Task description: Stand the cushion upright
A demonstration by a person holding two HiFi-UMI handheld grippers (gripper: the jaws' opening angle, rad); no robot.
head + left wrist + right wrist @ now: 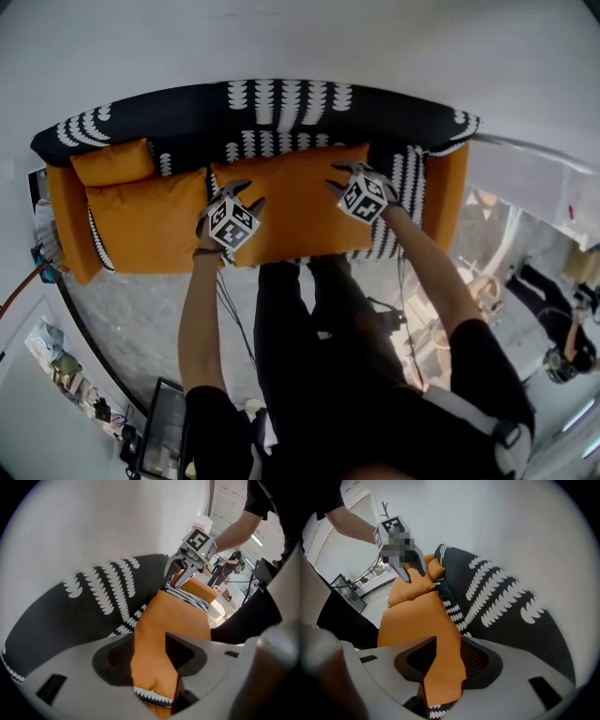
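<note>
Orange fabric cushion (295, 211) lies on the seat of the black-and-white patterned sofa (281, 108), with its far edge at the backrest.

Head view: the left gripper (247, 194) and right gripper (336, 178) are positioned at that far edge, one near each corner.

Left gripper view: the jaws stand wide apart. The cushion edge passes between them and is not clamped. The backrest is just beside.

Right gripper view: the jaws are likewise spread, straddling the same edge. The fabric sits loose between the pads.
</note>
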